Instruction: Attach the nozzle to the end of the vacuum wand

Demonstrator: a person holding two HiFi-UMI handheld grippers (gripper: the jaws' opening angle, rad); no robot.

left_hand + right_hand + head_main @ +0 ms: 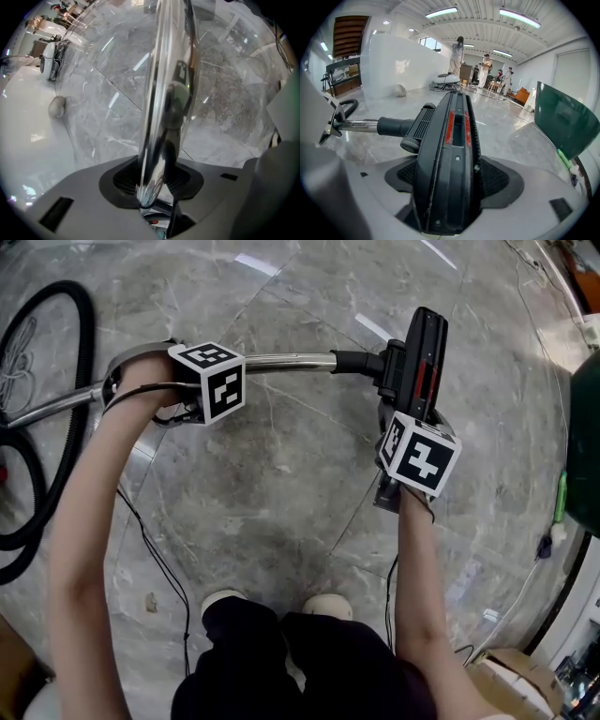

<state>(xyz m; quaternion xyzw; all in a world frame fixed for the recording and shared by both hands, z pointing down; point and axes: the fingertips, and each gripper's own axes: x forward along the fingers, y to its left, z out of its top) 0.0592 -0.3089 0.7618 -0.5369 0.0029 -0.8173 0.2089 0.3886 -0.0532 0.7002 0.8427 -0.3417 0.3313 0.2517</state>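
A chrome vacuum wand (pixel 281 361) runs level above the marble floor, and its right end sits inside the black neck (pixel 356 362) of the floor nozzle (pixel 422 362). The nozzle is black with red strips and stands on edge. My left gripper (pixel 178 401) is shut on the wand; in the left gripper view the shiny wand (pixel 161 117) rises between the pads. My right gripper (pixel 394 460) is shut on the nozzle, whose underside (pixel 452 159) fills the gap between the pads in the right gripper view. The neck and wand (pixel 358 124) lead off to the left there.
A black vacuum hose (pixel 42 409) loops on the floor at the left. A dark green bin (pixel 586 446) stands at the right edge, with cardboard boxes (pixel 506 676) at the lower right. The person's shoes (pixel 272 606) are below the wand. Several people stand far back (pixel 485 68).
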